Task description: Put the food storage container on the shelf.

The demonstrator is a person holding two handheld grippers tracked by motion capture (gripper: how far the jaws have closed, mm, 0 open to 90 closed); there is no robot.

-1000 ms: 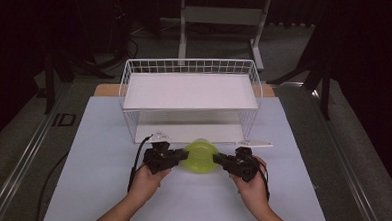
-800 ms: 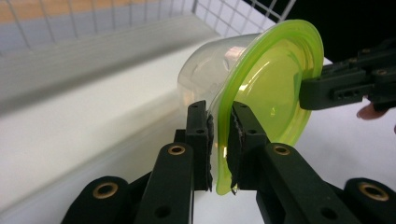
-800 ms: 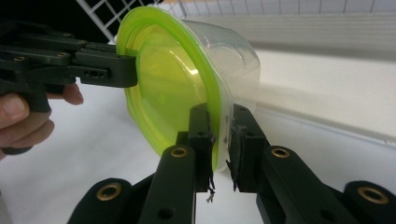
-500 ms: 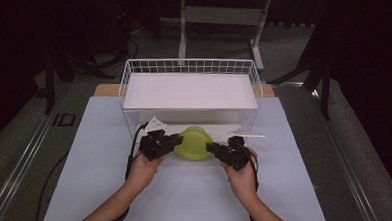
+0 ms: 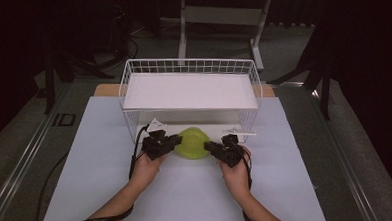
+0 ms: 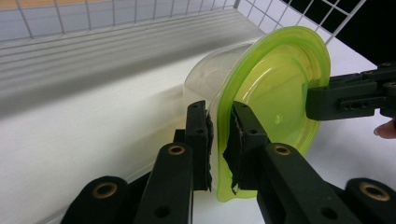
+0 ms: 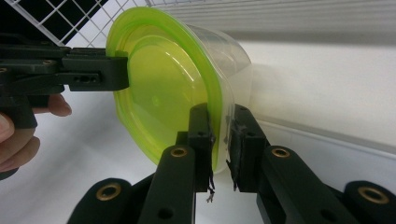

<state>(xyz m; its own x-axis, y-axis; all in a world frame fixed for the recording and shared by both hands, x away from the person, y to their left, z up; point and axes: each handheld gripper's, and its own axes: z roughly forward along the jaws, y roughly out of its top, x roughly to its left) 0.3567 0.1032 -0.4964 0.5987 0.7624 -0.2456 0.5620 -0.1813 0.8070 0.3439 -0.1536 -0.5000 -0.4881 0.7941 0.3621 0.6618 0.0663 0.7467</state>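
Gripping a clear tub with a lime-green lid (image 5: 193, 143) from both sides, the two grippers carry it on its side at the open front of a white wire basket (image 5: 189, 68) that stands upside down like a shelf, its white plate on top. The tub is at the basket's front edge, above the white mat (image 5: 95, 145), lid facing the person and base pointing into the space underneath. The left gripper (image 6: 220, 125) has its jaws narrowed onto the lid's rim, one pad on the green face and one behind it against the clear wall; the right gripper (image 7: 218, 122) pinches the opposite rim in the same way.

The step in hand looks like sliding the tub under the shelf. Next, both hands probably need to push forward together at equal speed, keeping the tub low enough to clear the front wire, then set it down before either grip is released.
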